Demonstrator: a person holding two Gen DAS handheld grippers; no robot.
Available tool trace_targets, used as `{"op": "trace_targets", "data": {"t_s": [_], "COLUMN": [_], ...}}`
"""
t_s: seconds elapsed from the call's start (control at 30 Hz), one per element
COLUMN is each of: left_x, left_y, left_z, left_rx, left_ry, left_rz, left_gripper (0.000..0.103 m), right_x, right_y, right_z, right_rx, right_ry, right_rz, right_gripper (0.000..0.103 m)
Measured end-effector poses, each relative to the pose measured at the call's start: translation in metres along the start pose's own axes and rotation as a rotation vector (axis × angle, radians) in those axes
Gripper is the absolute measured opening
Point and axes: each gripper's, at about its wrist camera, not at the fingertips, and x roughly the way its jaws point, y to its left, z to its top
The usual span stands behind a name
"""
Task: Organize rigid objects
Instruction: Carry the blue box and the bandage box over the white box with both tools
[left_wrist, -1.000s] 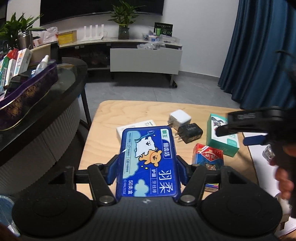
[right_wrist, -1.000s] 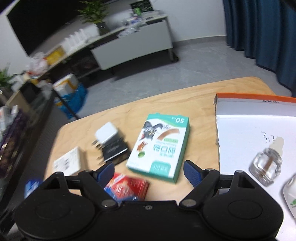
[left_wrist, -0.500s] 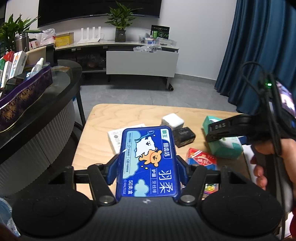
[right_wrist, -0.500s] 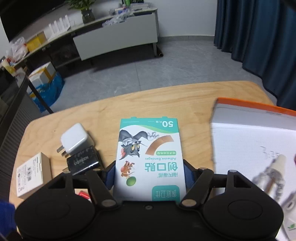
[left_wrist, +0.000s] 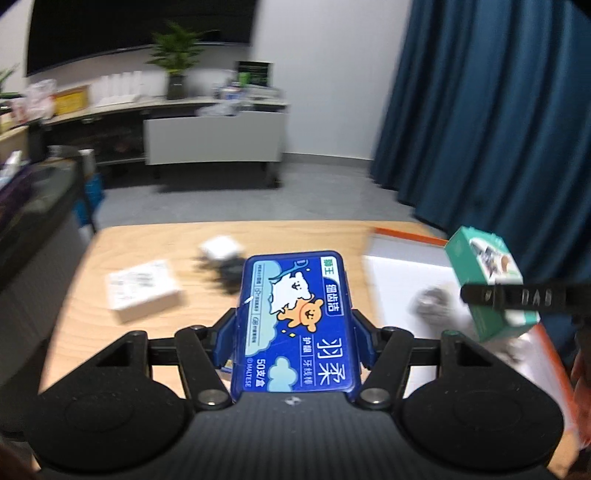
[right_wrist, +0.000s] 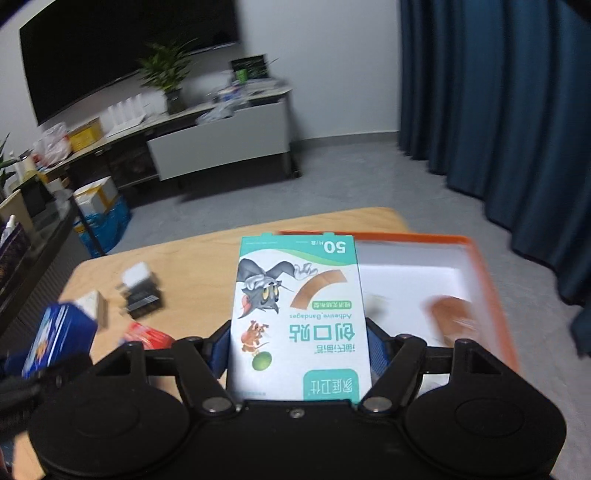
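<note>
My left gripper (left_wrist: 295, 334) is shut on a blue floss-pick box (left_wrist: 295, 306) and holds it above the wooden table (left_wrist: 155, 240). In the right wrist view the same blue box (right_wrist: 55, 339) shows at the far left. My right gripper (right_wrist: 299, 347) is shut on a green-and-white bandage box (right_wrist: 299, 295), lifted off the table beside the left edge of a white tray with an orange rim (right_wrist: 487, 266). From the left wrist view, the bandage box (left_wrist: 487, 280) hangs over that tray (left_wrist: 402, 273).
On the table's left part lie a white charger (left_wrist: 219, 249), a black charger (left_wrist: 225, 271), a small white box (left_wrist: 142, 288) and a red packet (right_wrist: 147, 336). Blurred small items (left_wrist: 432, 302) lie in the tray. A dark counter stands at the left, blue curtains at the right.
The right gripper closed on the bandage box and lifted it off the table. Both grippers swung to the right, towards the orange-rimmed tray, the left still holding the blue box.
</note>
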Motion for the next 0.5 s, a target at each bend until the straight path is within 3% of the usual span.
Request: {"op": "trace_targets", "data": {"t_s": [0.27,0.5], "left_x": [0.003,0.013], "left_y": [-0.072,-0.102], "left_z": [-0.011,-0.021], "left_rx": [0.056,0.107], "left_ry": [0.041,0.071], "left_rz": [-0.149,-0.149], "left_gripper": [0.063,0.063], "right_x": [-0.038,-0.046], "right_y": [-0.051,-0.064], "right_z": [-0.041,-0.056], "right_rx": [0.001,0.002], "right_ry": [0.001,-0.002], "right_rz": [-0.089,-0.088], "right_gripper": [0.084,0.084]}}
